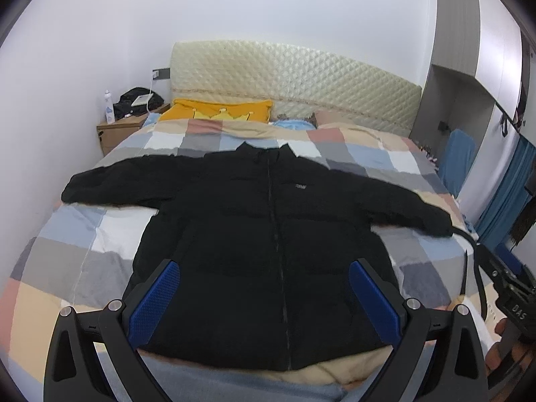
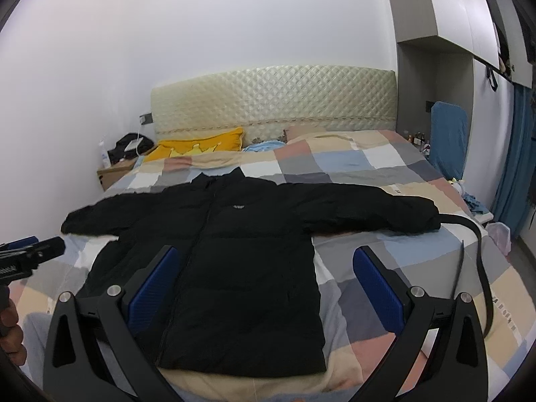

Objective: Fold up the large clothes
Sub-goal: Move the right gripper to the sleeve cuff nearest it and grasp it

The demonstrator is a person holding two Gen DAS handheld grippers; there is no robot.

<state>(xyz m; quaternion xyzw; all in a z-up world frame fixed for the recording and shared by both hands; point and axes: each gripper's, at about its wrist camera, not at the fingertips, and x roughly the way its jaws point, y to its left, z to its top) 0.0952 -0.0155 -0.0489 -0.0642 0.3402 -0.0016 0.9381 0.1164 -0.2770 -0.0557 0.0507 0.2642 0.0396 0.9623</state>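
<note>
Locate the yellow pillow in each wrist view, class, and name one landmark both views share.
Left wrist: yellow pillow sits upper centre-left, at the headboard's foot.
Right wrist: yellow pillow sits left of centre, below the headboard.
Shared landmark: the black jacket spread flat on the checked bedspread.

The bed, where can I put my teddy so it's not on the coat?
The checked quilt shows bare between the black jacket hem side and the black belt, under the right sleeve. Another bare patch lies under the left sleeve. The middle is covered, and pillows crowd the yellow cushion end.
</note>
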